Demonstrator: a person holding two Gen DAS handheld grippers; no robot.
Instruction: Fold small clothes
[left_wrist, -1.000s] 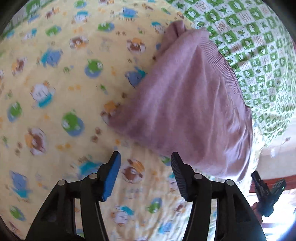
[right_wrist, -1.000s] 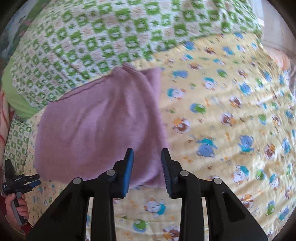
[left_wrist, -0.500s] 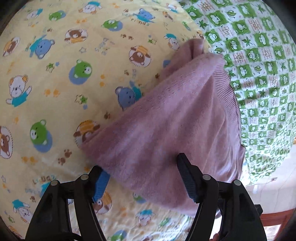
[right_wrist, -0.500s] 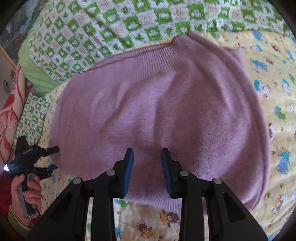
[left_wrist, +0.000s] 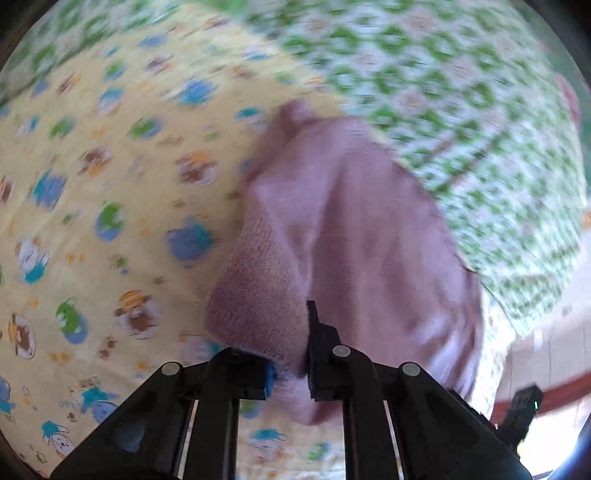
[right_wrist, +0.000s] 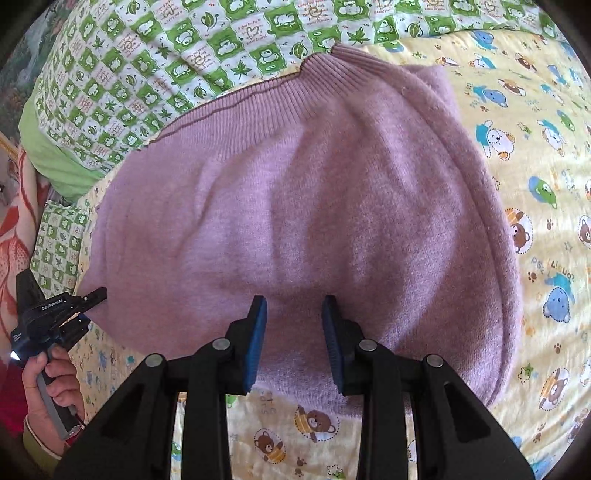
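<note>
- the bed is covered by a yellow sheet (right_wrist: 546, 206) printed with cartoon bears and frogs; it fills most of both views.
- a green and white checked quilt (right_wrist: 192, 51) lies along the far side of the sheet, and the sweater's far edge touches it.
- the purple knit sweater (right_wrist: 314, 206) lies spread on the sheet with its ribbed band (right_wrist: 280, 92) at the far edge, against the quilt. in the right wrist view it looks mostly flat with a few soft creases.
- in the blurred left wrist view the sweater (left_wrist: 369, 236) has 1 corner lifted off the sheet (left_wrist: 92, 221) and drawn up toward the camera, with the quilt (left_wrist: 461, 110) beyond it.
- the left hand-held gripper (left_wrist: 290, 369) is closed narrow on that lifted sweater corner; the knit bunches between its 2 fingers.
- the right hand-held gripper (right_wrist: 293, 343) hangs over the near edge of the sweater, its blue pads (right_wrist: 256, 343) parted with a moderate gap and nothing between them.
- in the right wrist view the left hand-held gripper (right_wrist: 88, 295) shows at the sweater's left edge, gripped by the person's hand (right_wrist: 51, 373).
</note>
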